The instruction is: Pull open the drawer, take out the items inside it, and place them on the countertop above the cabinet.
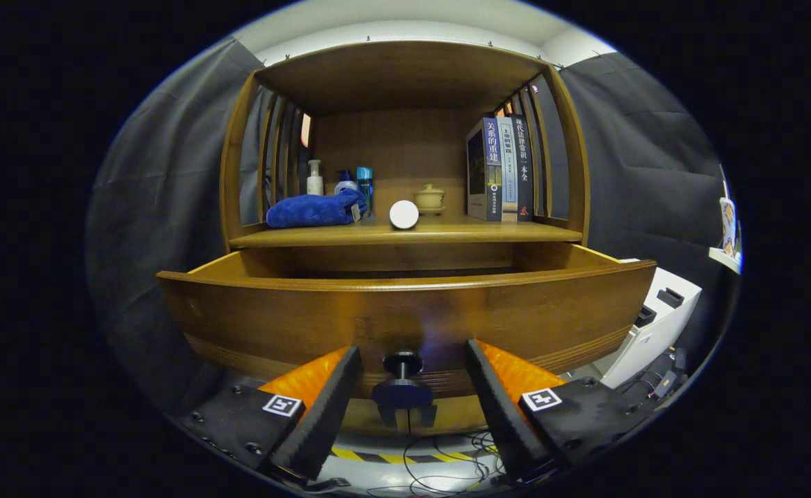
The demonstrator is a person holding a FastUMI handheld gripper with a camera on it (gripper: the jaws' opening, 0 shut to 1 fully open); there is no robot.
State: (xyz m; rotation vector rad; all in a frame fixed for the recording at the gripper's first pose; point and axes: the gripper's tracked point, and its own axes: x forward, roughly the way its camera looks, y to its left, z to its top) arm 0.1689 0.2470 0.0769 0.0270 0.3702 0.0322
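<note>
Tongs (412, 377) agape astride drawer (405, 311) knob (403, 380)

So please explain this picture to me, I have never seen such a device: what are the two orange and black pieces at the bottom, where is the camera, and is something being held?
The camera sits on a hand-held gripper and looks forward along its two fingers; those are the orange and black pieces. They stand open on either side of the dark knob of a wooden drawer, without pressing it, so nothing is held. The drawer is pulled out; its inside is hidden from this angle. On the countertop above lie a blue towel, a white ball, some bottles, a small lidded cup and standing books.
</note>
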